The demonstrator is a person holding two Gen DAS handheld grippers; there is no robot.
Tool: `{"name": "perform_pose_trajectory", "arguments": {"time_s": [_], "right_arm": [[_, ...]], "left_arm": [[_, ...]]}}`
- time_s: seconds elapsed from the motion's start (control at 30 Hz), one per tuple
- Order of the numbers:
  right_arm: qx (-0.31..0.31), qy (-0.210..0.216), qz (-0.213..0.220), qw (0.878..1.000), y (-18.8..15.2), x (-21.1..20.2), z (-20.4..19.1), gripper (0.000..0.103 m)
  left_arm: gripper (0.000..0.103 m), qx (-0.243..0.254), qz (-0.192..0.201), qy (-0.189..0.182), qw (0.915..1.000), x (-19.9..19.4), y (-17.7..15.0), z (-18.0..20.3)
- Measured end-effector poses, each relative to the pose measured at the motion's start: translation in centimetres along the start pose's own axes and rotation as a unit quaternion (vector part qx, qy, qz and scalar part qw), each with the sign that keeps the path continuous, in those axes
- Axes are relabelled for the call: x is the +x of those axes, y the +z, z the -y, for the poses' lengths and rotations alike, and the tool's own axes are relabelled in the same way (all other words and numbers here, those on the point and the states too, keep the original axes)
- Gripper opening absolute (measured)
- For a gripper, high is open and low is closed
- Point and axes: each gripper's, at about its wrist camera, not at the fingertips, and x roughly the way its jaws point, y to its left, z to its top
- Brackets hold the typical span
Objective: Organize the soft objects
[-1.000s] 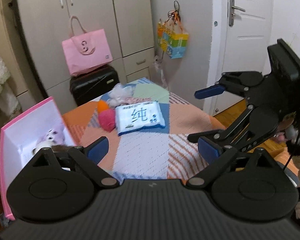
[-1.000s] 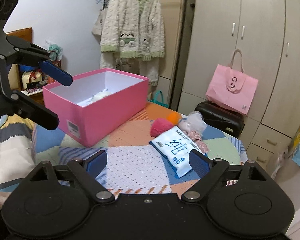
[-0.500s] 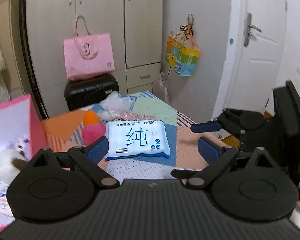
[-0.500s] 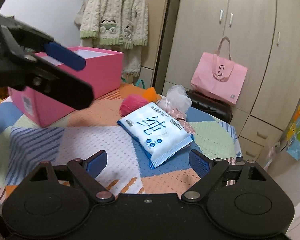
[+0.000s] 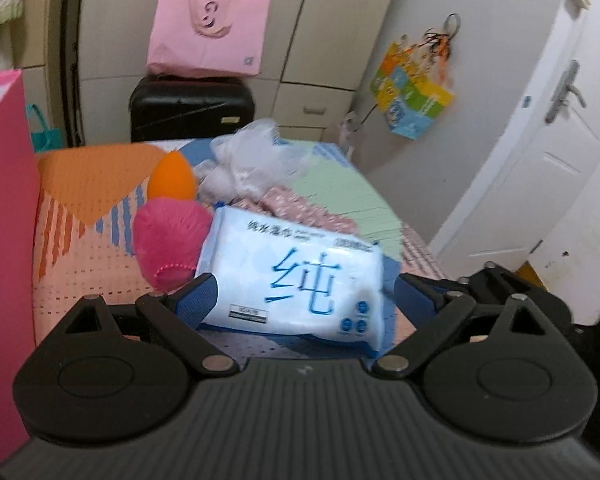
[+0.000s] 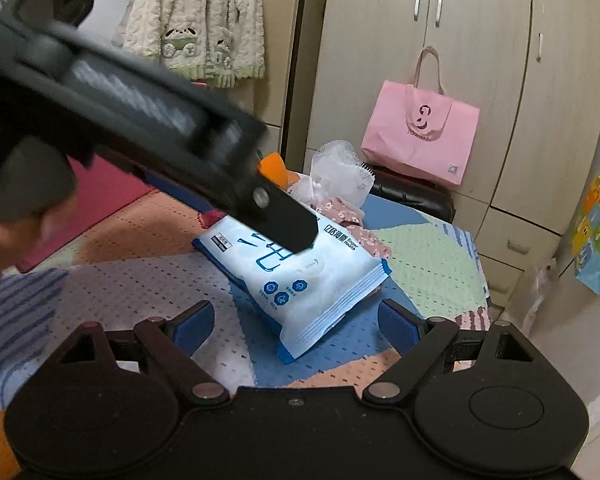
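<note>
On the patchwork bed (image 5: pixel 84 248) the wet-wipe pack (image 5: pixel 300 276) lies near the far right corner, between the closing but untouching left gripper (image 5: pixel 304 296) jaws; the right gripper (image 6: pixel 290 324) gapes empty, so the slippery pack may squirt out

Soft, even indoor light, no glare, only faint shadows. Left wrist view is motion-blurred throughout; wipes pack (image 5: pixel 296 276) print smears. In the right wrist view, the left tool (image 6: pixel 276 216) is smeared close-up, background sharper. Heavy fisheye bends door (image 5: pixel 556 128) and wardrobe (image 6: pixel 480 40) edges.
</note>
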Motion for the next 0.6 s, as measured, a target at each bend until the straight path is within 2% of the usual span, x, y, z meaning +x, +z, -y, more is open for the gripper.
{"name": "perform_pose_trajectory", "arguments": {"time_s": [0.17, 0.3, 0.53, 0.6], "right_arm": [[0.007, -0.004, -0.005, 1.0, 0.1, 0.6, 0.0, 0.091], [-0.003, -0.007, -0.009, 1.0, 0.4, 0.9, -0.2, 0.091], [0.011, 0.005, -0.022, 1.0, 0.7, 1.7, 0.1, 0.089], [0.034, 0.022, -0.026, 0.999, 0.6, 1.8, 0.7, 0.084]], "left_arm": [[0.095, -0.012, 0.003, 0.027, 0.9996, 1.4, -0.1, -0.7], [0.096, -0.032, 0.002, 0.034, 0.9989, 2.1, -0.1, -1.5], [0.094, -0.043, 0.0, 0.017, 0.999, 2.7, -0.5, -1.7], [0.094, -0.048, -0.003, 0.011, 0.9988, 2.8, -0.6, -1.8]]}}
